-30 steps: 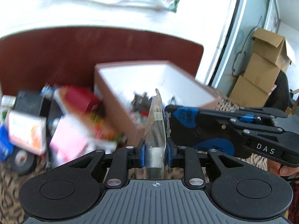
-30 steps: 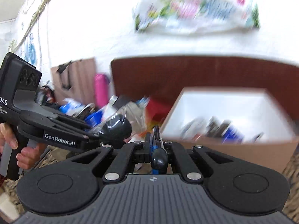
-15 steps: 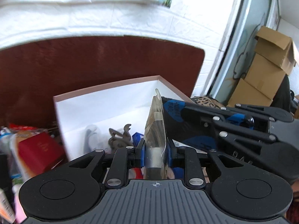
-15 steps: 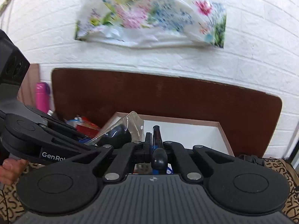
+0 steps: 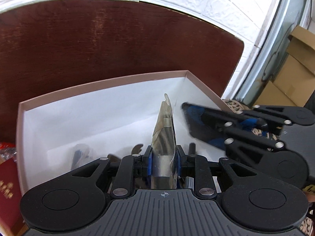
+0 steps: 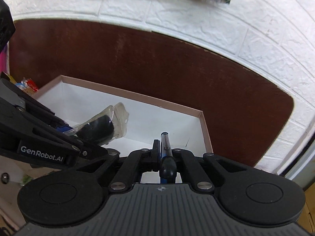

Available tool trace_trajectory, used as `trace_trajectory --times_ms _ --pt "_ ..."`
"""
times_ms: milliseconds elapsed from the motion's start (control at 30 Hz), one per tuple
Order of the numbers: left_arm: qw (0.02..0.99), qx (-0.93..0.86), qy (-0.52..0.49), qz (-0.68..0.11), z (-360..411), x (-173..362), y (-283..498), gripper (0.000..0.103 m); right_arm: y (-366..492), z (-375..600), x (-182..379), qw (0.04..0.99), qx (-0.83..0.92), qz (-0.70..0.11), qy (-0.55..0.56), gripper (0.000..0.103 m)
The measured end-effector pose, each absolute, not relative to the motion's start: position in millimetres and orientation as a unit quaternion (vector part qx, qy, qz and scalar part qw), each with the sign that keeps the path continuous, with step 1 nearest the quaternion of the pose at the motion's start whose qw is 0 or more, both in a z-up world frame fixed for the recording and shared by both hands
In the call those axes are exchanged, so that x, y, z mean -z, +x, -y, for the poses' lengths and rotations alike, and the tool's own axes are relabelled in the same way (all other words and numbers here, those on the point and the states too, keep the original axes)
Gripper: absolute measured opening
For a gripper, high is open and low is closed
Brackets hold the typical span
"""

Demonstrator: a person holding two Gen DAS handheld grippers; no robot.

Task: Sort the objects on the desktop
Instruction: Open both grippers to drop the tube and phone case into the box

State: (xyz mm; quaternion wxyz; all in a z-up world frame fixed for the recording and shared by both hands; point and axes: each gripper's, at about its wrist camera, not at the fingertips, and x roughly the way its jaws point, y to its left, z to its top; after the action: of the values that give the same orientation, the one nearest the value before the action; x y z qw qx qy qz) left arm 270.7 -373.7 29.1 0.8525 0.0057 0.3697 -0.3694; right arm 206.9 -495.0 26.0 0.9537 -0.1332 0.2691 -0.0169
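A pink-rimmed box [image 5: 102, 82] with a white inside lies below both grippers. My left gripper [image 5: 163, 153] hangs over it, its jaws opening. A clear plastic packet [image 5: 164, 129] still stands upright between its pads; in the right wrist view this packet [image 6: 116, 118] holds a black rounded thing. My right gripper [image 6: 162, 143] is shut on a dark pen [image 6: 165, 149] above the right part of the box [image 6: 137, 96]. It reaches in from the right [image 5: 189, 118] in the left wrist view. The left gripper [image 6: 65, 127] comes from the left in the right wrist view.
A metal tool [image 5: 137, 147] and a bagged item [image 5: 80, 151] lie in the box. A dark brown board [image 5: 118, 39] stands behind it against a white brick wall. A red box [image 5: 7, 177] sits left of the box, and cardboard cartons [image 5: 295, 68] stand far right.
Both grippers have swung from the heap of objects on the left to above the box, sinking a little. The left pads now stand slightly wider around the packet.
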Motion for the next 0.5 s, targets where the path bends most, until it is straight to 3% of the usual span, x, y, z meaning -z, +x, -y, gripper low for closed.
trace_trajectory --times_ms 33,133,200,267,300,333,367,400,500 --pt "0.852 0.371 0.005 -0.369 375 -29 273 0.04 210 496 -24 0.953 0.015 -0.273 -0.133 0.002" --pt "0.861 0.363 0.006 -0.355 371 -30 273 0.064 213 496 -19 0.949 0.021 -0.279 -0.142 0.017" --pt "0.869 0.352 -0.005 -0.348 362 -33 274 0.09 208 499 -21 0.954 0.031 -0.267 -0.134 0.036" --pt "0.876 0.347 -0.028 -0.334 352 -35 274 0.101 203 503 -25 0.958 0.035 -0.259 -0.117 0.043" --pt "0.88 0.344 -0.035 -0.327 348 -37 272 0.101 201 503 -27 0.959 0.034 -0.259 -0.112 0.045" --pt "0.881 0.344 -0.037 -0.324 346 -38 271 0.101 198 503 -28 0.959 0.03 -0.26 -0.109 0.056" --pt "0.88 0.347 -0.033 -0.323 344 -39 269 0.103 196 502 -28 0.959 0.026 -0.26 -0.109 0.084" --pt "0.878 0.352 -0.028 -0.323 344 -40 266 0.103 192 499 -28 0.96 0.025 -0.254 -0.112 0.097" --pt "0.882 0.356 -0.007 -0.308 345 -42 256 0.103 186 489 -29 0.958 0.022 -0.244 -0.148 0.099"
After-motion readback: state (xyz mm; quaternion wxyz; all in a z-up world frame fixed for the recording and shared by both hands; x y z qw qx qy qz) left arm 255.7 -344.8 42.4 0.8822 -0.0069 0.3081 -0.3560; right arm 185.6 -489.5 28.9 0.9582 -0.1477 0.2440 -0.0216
